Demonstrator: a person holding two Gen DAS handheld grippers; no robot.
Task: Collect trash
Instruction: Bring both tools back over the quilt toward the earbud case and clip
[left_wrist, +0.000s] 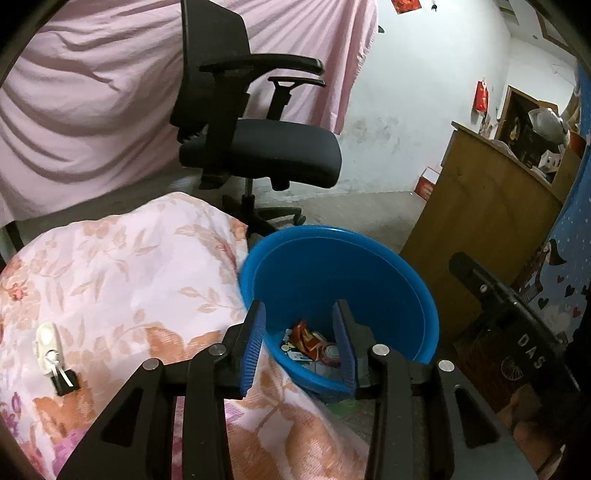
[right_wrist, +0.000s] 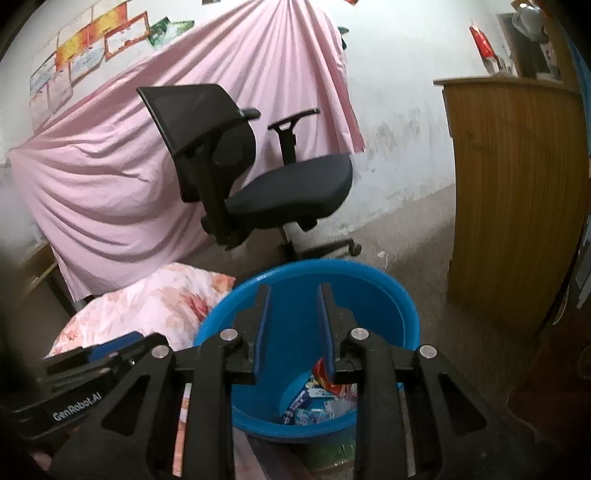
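Observation:
A blue plastic bin (left_wrist: 369, 280) stands on the floor beside the bed; it also shows in the right wrist view (right_wrist: 369, 295). Inside lie a red snack wrapper (left_wrist: 312, 343) and other wrappers (right_wrist: 314, 406). My left gripper (left_wrist: 301, 347) is open and empty, held over the bin's near rim. My right gripper (right_wrist: 293, 328) is open and empty above the bin. The right gripper's body (left_wrist: 517, 314) shows at the right of the left wrist view, and the left gripper's body (right_wrist: 74, 380) shows at the lower left of the right wrist view.
A floral quilt (left_wrist: 110, 295) covers the bed left of the bin, with a small white device (left_wrist: 48, 343) on it. A black office chair (left_wrist: 258, 147) stands behind the bin before a pink sheet (left_wrist: 92, 110). A wooden cabinet (left_wrist: 480, 221) stands at right.

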